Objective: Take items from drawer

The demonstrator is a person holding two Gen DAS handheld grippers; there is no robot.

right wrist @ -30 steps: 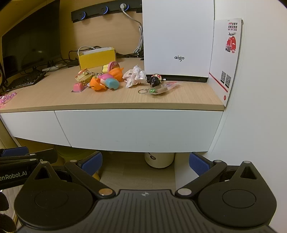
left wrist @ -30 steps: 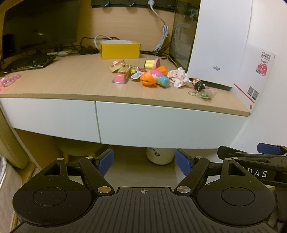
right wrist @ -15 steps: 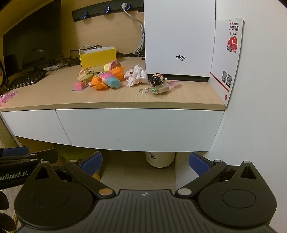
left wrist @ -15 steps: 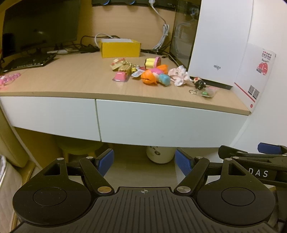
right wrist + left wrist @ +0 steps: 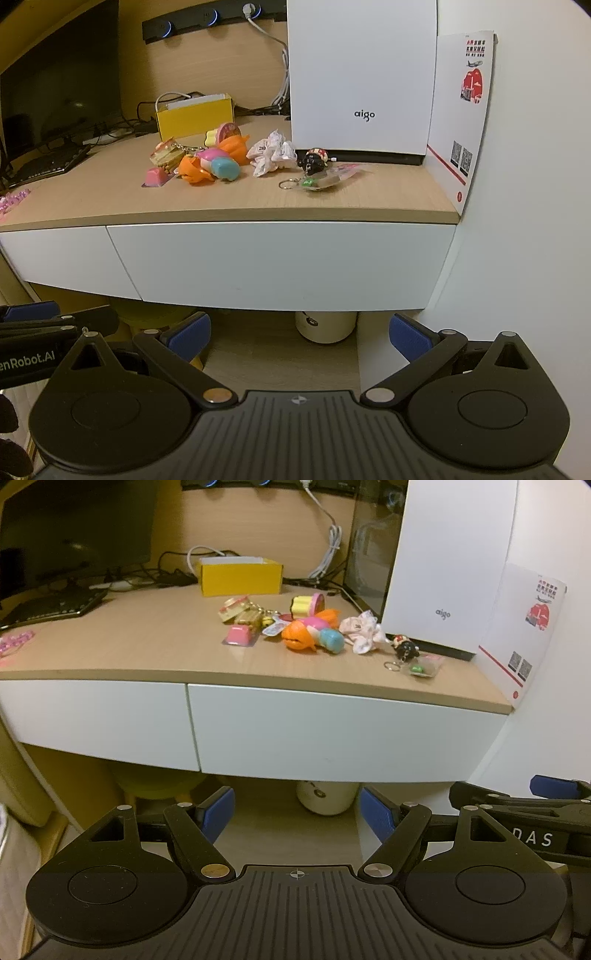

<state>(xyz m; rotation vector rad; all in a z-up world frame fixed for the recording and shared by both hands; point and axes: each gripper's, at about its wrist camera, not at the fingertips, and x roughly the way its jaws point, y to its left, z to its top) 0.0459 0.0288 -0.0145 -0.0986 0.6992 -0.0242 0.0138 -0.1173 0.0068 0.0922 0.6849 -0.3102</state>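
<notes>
The white right-hand drawer [image 5: 343,734] [image 5: 280,266] under the wooden desktop is closed. Small toys lie on the desk above it: an orange fish toy [image 5: 303,637] [image 5: 194,170], a pink block [image 5: 240,635] [image 5: 157,176], a crumpled white wrapper [image 5: 360,631] [image 5: 271,153] and a black keychain figure [image 5: 404,648] [image 5: 313,162]. My left gripper [image 5: 297,808] hangs open below and in front of the drawer, nothing between its blue pads. My right gripper [image 5: 299,334] is open too, empty, at the same height beside it.
A second closed drawer [image 5: 92,720] is to the left. A white box marked aigo [image 5: 360,77], a yellow box [image 5: 240,576], a monitor [image 5: 74,528] and a keyboard [image 5: 55,603] stand on the desk. A white bin [image 5: 325,326] sits on the floor below. A white wall [image 5: 535,221] bounds the right.
Both views have shifted slightly, the desk sitting a little lower in frame than a second ago. Both grippers stay open and nothing on the desk has moved.
</notes>
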